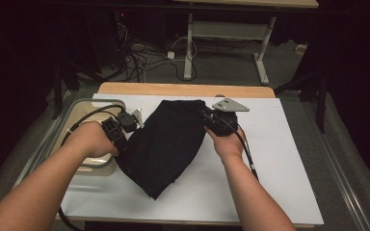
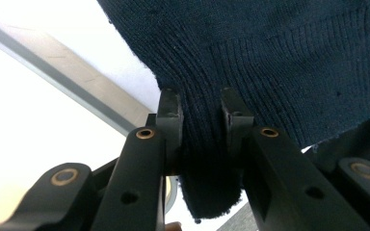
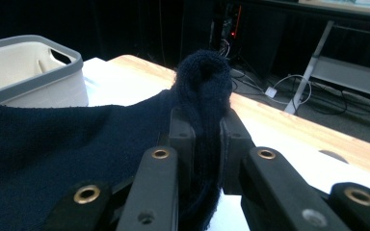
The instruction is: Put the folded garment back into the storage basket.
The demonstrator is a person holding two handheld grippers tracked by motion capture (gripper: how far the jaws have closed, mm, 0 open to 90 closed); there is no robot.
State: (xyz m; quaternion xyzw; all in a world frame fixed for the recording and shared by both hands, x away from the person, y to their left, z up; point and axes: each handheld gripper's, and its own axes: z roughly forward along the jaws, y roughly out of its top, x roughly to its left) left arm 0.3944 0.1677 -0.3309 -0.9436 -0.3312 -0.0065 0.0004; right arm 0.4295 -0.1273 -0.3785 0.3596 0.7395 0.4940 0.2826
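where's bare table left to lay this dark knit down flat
Bare white table lies right of the right gripper up to the table's right edge, and along the near edge below the dark knit. The left side is crowded: the grey-rimmed bin borders the left gripper.

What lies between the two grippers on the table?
In the high view, the dark knit garment spans the stretch between the left gripper and the right gripper; both have their jaws clamped on its edges.

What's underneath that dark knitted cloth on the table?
The dark knitted cloth lies on a white sheet covering the table; both grippers pinch its edges. Whether anything else lies beneath it cannot be seen, as the fabric covers that spot.
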